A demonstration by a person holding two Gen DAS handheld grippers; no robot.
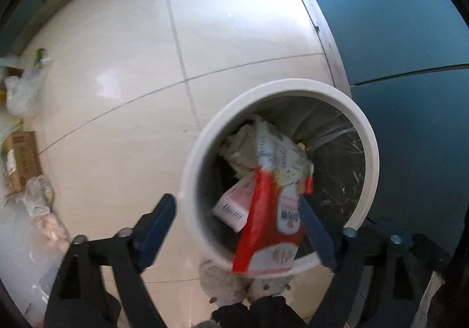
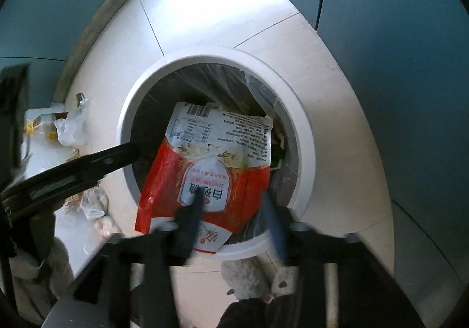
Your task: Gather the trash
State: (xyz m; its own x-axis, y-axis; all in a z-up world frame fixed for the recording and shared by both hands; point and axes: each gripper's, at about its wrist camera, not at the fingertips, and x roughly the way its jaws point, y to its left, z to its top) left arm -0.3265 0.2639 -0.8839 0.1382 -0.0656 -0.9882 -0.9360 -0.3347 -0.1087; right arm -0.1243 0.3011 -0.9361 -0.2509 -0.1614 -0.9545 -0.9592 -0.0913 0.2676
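Note:
A red and white food bag (image 1: 271, 211) hangs over the white round bin (image 1: 205, 134), its top end inside the opening. My left gripper (image 1: 237, 225) is open; its right finger touches the bag's edge, the left finger is outside the rim. In the right wrist view the same bag (image 2: 211, 158) lies across the bin (image 2: 302, 134) mouth. My right gripper (image 2: 234, 205) is open, its fingers straddling the bag's lower part. The bin has a clear liner and holds a small pink and white box (image 1: 234, 205) and crumpled paper.
The bin stands on white floor tiles (image 1: 117, 64) beside a teal wall (image 1: 395, 35). Plastic bags (image 1: 20, 90), a brown carton (image 1: 22, 158) and loose wrappers (image 1: 44, 205) lie on the left. Grey furry slippers (image 2: 243, 275) are below the bin.

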